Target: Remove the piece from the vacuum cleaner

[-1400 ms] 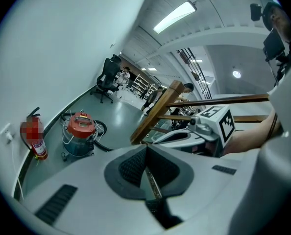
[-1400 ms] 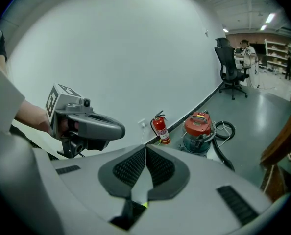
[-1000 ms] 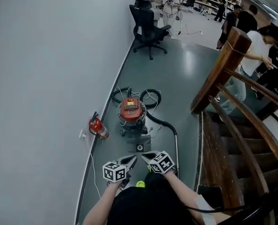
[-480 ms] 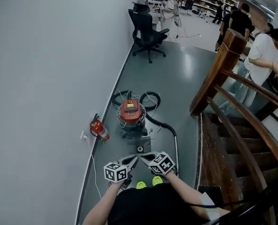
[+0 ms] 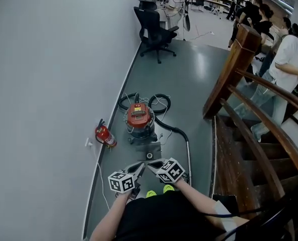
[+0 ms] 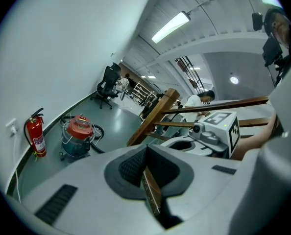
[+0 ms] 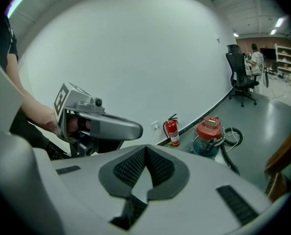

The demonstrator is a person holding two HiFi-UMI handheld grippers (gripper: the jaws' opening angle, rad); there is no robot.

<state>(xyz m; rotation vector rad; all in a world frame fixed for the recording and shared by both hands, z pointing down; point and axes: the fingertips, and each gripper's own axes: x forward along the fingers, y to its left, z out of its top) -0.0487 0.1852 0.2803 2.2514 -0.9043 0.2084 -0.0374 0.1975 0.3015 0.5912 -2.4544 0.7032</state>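
A pale wall (image 5: 48, 84) borders a glossy grey floor (image 5: 189, 84) holding a red fire extinguisher (image 5: 104, 134) and black office chair (image 5: 151, 31), beside a wooden stair railing (image 5: 235, 67), under a strip light (image 6: 171, 26).

A vacuum cleaner (image 5: 140, 117) stands on the floor (image 5: 189, 84) near the left wall (image 5: 53, 84), a fire extinguisher (image 5: 104, 134) just left of it. Its hose (image 5: 175, 130) coils behind and trails right. An office chair (image 5: 151, 29) stands well behind, and a stair railing (image 5: 229, 78) rises on the right.

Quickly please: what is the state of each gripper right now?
Left gripper: closed, holding nothing.
Right gripper: closed, holding nothing.
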